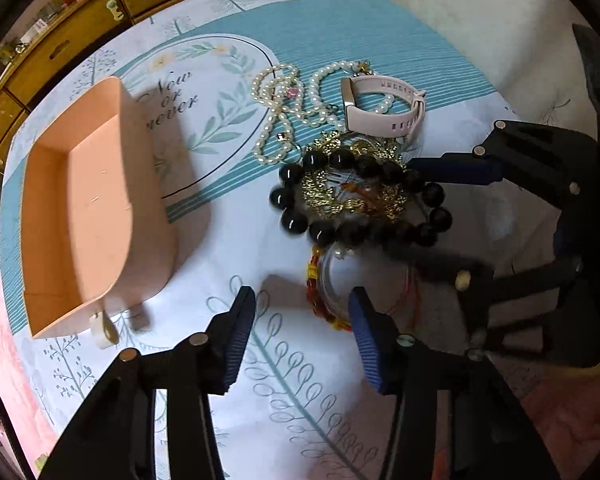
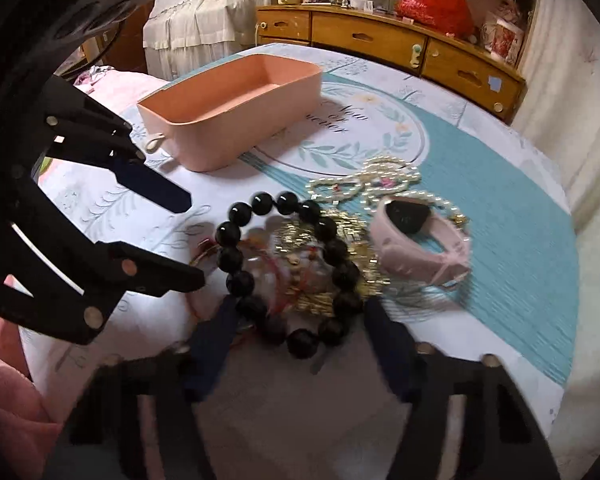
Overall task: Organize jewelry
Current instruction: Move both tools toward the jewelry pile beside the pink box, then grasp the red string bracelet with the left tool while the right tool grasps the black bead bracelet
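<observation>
Jewelry heaped on a table under a teal-and-white floral tablecloth (image 1: 332, 20); empty pink rectangular bin (image 1: 84, 208) sits well left of the heap in the left wrist view, small cream tag at its near end.

Heap contents: black bead bracelet (image 1: 340, 200) looped on top of a gold filigree piece (image 1: 352, 196); pearl strands (image 1: 284, 108) tangled on the far side; pink-strapped watch (image 1: 384, 108) beside the pearls, lying partly on them; red-and-yellow beaded string (image 1: 316, 292) with a clear bangle-like ring on the near side.

Left gripper (image 1: 302, 316): jaws partly apart, nothing pressed between the pads; blue-padded fingers (image 1: 240, 332) hang over bare cloth, the right-hand pad just at the red-and-yellow string; contact there unclear.

Right gripper (image 2: 300, 332): blurred, jaws partly apart, straddling the near arc of the black bead bracelet; beads lie between the fingers, pads not seen pressing on them; no grip visible. In the left wrist view the same gripper comes in from the right edge, one pad near the bracelet's upper beads, the other near its lower beads.

Behind the table: wooden drawer unit (image 2: 400, 44), red plastic bag (image 2: 432, 0) on top; white frilled fabric at the far left of the right wrist view.
</observation>
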### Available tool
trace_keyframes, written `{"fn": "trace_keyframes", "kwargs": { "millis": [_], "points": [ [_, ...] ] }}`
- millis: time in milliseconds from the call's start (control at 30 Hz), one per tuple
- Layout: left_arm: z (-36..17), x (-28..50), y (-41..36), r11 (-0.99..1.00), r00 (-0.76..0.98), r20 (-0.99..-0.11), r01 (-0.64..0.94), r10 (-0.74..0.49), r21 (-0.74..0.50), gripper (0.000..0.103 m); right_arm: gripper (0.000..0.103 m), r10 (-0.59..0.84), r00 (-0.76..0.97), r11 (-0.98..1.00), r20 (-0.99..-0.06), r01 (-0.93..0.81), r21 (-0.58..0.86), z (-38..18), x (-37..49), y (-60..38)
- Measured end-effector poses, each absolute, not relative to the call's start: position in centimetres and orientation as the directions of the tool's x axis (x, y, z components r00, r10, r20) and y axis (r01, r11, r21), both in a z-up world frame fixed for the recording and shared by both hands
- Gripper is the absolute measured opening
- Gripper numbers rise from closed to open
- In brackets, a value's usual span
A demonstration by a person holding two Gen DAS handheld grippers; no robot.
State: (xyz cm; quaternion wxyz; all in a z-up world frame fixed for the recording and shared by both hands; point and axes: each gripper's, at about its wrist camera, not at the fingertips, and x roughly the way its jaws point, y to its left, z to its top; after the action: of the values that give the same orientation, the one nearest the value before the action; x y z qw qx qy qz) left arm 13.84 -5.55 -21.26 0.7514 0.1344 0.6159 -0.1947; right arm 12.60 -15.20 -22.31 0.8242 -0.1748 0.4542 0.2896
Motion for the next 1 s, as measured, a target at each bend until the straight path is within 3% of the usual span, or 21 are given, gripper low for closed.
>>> {"fn": "trace_keyframes", "kwargs": {
  "millis": [100, 267, 333, 567, 800, 1000],
  "points": [
    [-21.9, 14.7, -6.1, 0.889, 0.139, -0.982, 0.455, -0.125, -0.049, 0.04, 0.041, 0.332, 0.396, 0.779, -0.856, -0.627, 0.012, -22.1, 13.1, -16.1],
    [-22.3, 14.7, -7.7, 0.882, 0.136, -0.987, 0.471, -0.09, -0.016, 0.018, 0.034, 0.316, 0.414, 0.761, -0.854, -0.648, -0.032, -21.2, 12.8, -16.4],
    [-22.3, 14.6, -8.0, 0.878, 0.126, -0.988, 0.478, -0.089, -0.019, 0.011, 0.024, 0.339, 0.401, 0.771, -0.851, -0.637, 0.007, -20.6, 13.0, -16.9],
    [-22.3, 14.9, -7.8, 0.884, 0.031, -0.992, 0.457, -0.123, -0.096, 0.007, 0.005, 0.336, 0.386, 0.802, -0.859, -0.596, 0.046, -20.1, 13.4, -17.7],
    [-18.9, 14.8, -5.0, 0.868, 0.067, -0.983, 0.482, -0.17, -0.117, 0.007, 0.005, 0.365, 0.368, 0.832, -0.855, -0.541, 0.122, -19.7, 13.9, -17.9],
    [-15.0, 14.3, -2.3, 0.861, 0.13, -0.965, 0.49, -0.228, -0.137, 0.007, 0.01, 0.319, 0.328, 0.795, -0.889, -0.603, 0.063, -20.9, 13.0, -15.2]
  ]
}}
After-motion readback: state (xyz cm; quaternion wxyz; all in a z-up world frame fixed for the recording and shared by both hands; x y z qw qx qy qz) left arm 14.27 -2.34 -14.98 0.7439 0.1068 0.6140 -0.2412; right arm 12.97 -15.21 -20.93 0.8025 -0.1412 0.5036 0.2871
